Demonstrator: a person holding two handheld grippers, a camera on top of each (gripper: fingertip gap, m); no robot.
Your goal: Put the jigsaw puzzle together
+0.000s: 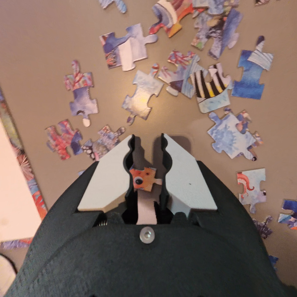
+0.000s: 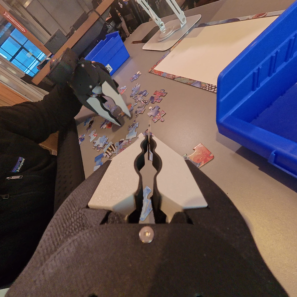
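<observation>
Loose pieces (image 1: 143,94) lie scattered face-up on the grey tabletop (image 1: 48,48), mostly blue water tones, with pink coral, black-and-white stripes, an octopus.

Left claw (image 1: 147,136) hangs over the scatter, tips spread, nothing between them. Through the gap an orange piece (image 1: 143,179) with a cartoon eye shows on the tabletop below.

Right claw (image 2: 148,136) is pressed together on a thin piece (image 2: 149,128), held edge-on and upright; its picture side cannot be seen.

Puzzle tray (image 2: 209,53), white inside with a coral-print border, sits beyond the scatter. An orange-red piece (image 2: 200,155) lies apart, near the blue bin (image 2: 257,96). The left claw shows in the right wrist view, held by a black sleeve (image 2: 40,112).
</observation>
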